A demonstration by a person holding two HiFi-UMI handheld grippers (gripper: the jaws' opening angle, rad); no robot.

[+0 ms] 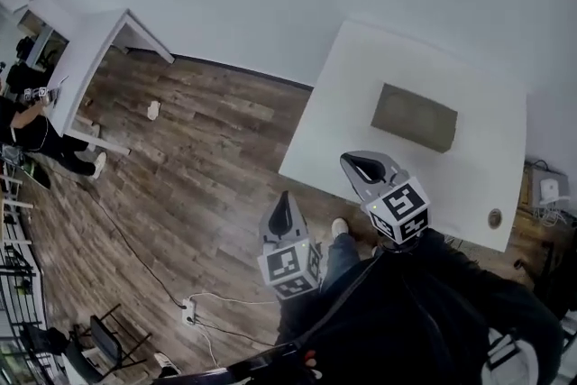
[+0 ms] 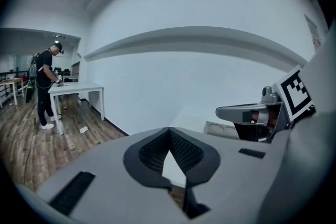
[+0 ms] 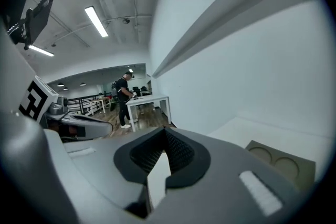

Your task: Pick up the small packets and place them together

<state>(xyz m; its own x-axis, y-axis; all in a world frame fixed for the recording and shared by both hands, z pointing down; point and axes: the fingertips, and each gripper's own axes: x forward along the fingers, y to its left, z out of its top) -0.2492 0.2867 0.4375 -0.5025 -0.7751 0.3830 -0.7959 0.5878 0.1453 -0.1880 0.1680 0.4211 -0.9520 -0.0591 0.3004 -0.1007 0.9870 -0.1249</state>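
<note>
No small packets can be made out in any view. The greyish tray point(image 1: 414, 117) on the white table point(image 1: 334, 135) shows two round recesses and little else. A small round thing point(image 1: 494, 217) at the table's near corner is too tiny to identify, as is a pale scrap point(image 1: 153, 110) on the wood floor point(image 1: 207, 176). The left gripper point(image 2: 169, 132) and the right gripper point(image 3: 164, 132) both have their jaws pressed together with nothing held (only background shows through the gap beneath the tips). The right hovers over the table's edge, the left beside it over the floor. A person point(image 2: 46, 87) stands at a second table point(image 2: 79, 89) far off.
</note>
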